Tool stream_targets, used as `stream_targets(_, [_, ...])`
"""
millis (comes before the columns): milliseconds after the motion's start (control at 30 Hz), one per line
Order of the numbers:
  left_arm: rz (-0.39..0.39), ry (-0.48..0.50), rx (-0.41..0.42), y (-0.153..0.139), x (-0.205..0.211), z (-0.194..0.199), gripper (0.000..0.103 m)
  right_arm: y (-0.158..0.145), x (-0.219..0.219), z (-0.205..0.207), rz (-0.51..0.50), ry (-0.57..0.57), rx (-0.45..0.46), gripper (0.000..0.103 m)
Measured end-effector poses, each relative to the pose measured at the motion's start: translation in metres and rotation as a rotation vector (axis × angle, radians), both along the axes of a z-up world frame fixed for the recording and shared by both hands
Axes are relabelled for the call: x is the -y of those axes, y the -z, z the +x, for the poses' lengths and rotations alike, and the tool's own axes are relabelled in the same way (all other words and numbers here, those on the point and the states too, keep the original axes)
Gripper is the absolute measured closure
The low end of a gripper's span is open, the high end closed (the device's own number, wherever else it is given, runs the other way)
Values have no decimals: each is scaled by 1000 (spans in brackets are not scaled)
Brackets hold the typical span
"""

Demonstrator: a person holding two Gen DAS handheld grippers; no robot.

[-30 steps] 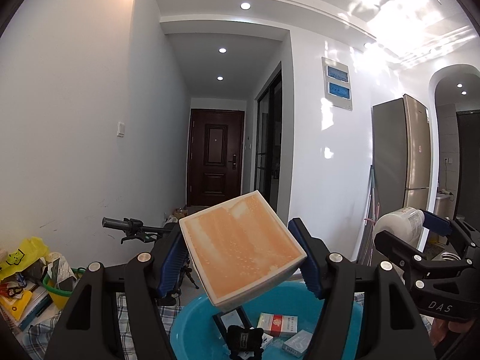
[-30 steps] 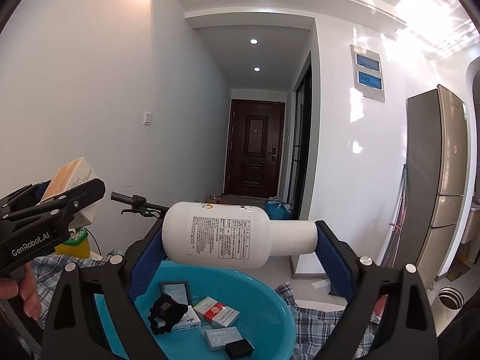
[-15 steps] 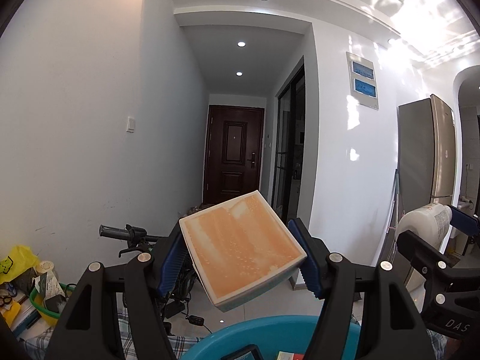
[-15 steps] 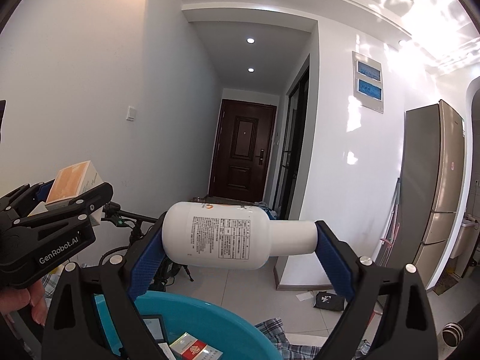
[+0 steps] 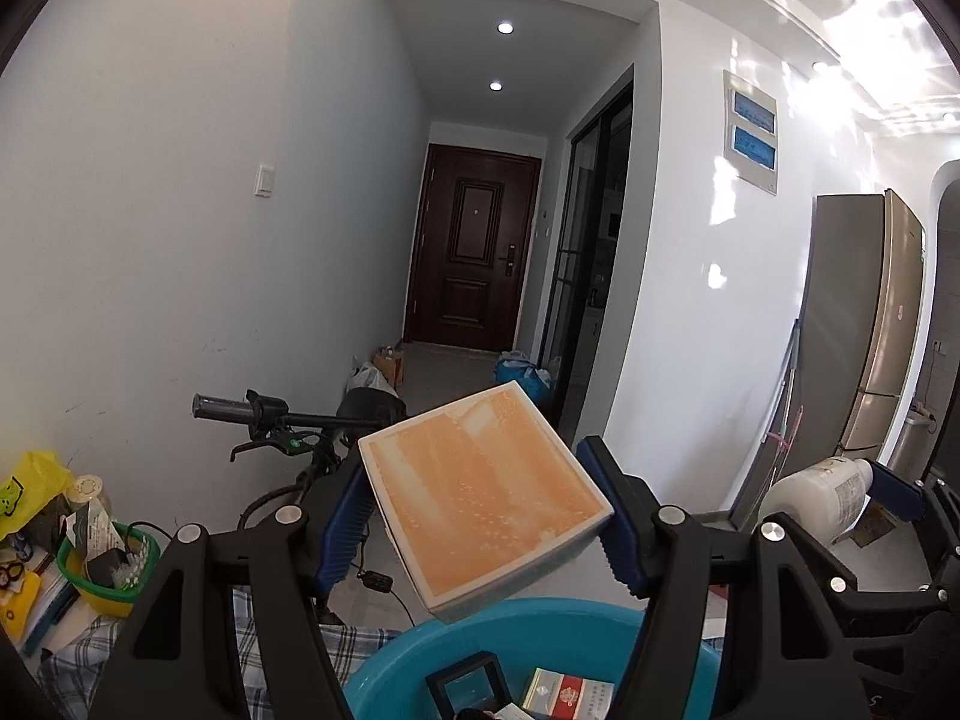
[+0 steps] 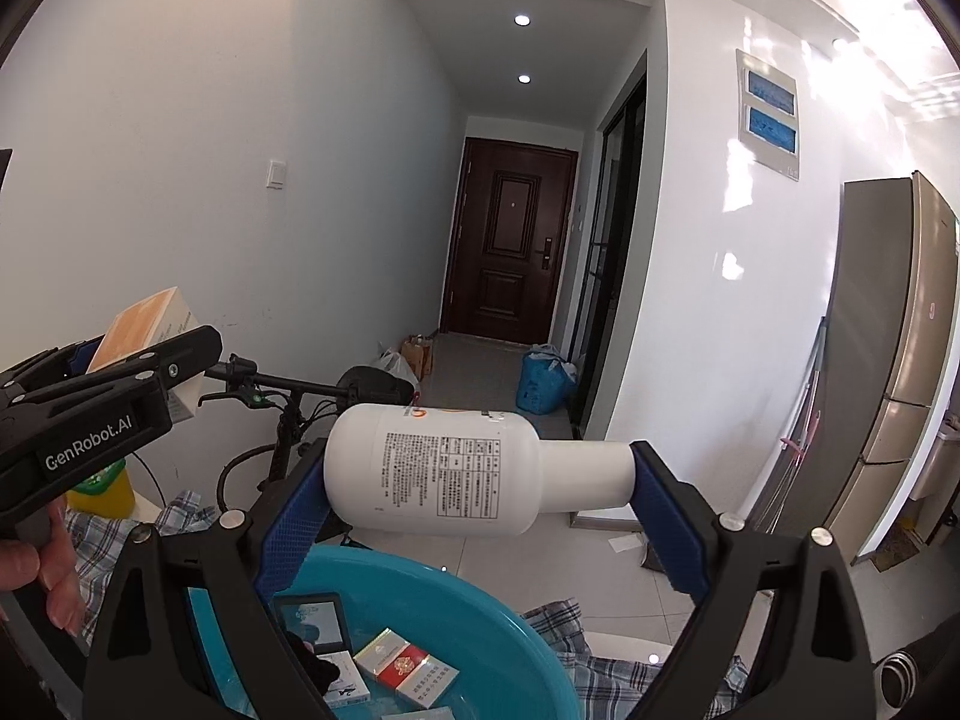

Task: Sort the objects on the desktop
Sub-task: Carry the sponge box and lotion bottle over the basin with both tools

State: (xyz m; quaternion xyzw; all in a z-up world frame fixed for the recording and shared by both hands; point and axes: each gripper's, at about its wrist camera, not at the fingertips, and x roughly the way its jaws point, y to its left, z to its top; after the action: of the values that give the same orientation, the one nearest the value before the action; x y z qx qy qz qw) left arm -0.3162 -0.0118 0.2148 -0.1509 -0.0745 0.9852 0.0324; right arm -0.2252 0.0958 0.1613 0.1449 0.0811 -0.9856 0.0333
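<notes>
1. Orange-topped box (image 5: 483,495): square and white-sided, with a mottled orange top face, tilted and held in the air above the basin.
2. White bottle (image 6: 474,468): plastic, lying on its side with the neck pointing right, its label of small black print facing the camera, held in the air above the basin.
3. Blue basin (image 6: 516,618): round, resting on a checked cloth, holding a red-and-white pack (image 6: 401,666), other small boxes and a small dark-framed case (image 6: 309,618).

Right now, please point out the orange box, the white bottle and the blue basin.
orange box (image 5: 483,495): left wrist view, middle of its orange top face.
white bottle (image 6: 438,468): right wrist view, its printed label.
blue basin (image 6: 510,618): right wrist view, bare inner wall.
</notes>
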Motion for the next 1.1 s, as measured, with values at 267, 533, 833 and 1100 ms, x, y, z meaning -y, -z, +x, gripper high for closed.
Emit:
stream_targets(267, [-236, 34, 305, -18, -32, -39, 34, -7, -9, -33, 15, -20, 261, 10])
stream_targets(533, [-343, 34, 427, -38, -57, -46, 34, -32, -28, -67, -6, 1, 475, 10])
stream_targets(833, [-268, 36, 525, 2, -52, -59, 34, -20, -39, -66, -27, 27, 497, 10])
stream_targets(1100, [-269, 62, 643, 62, -57, -75, 34, 39, -40, -80, -42, 10, 601, 10])
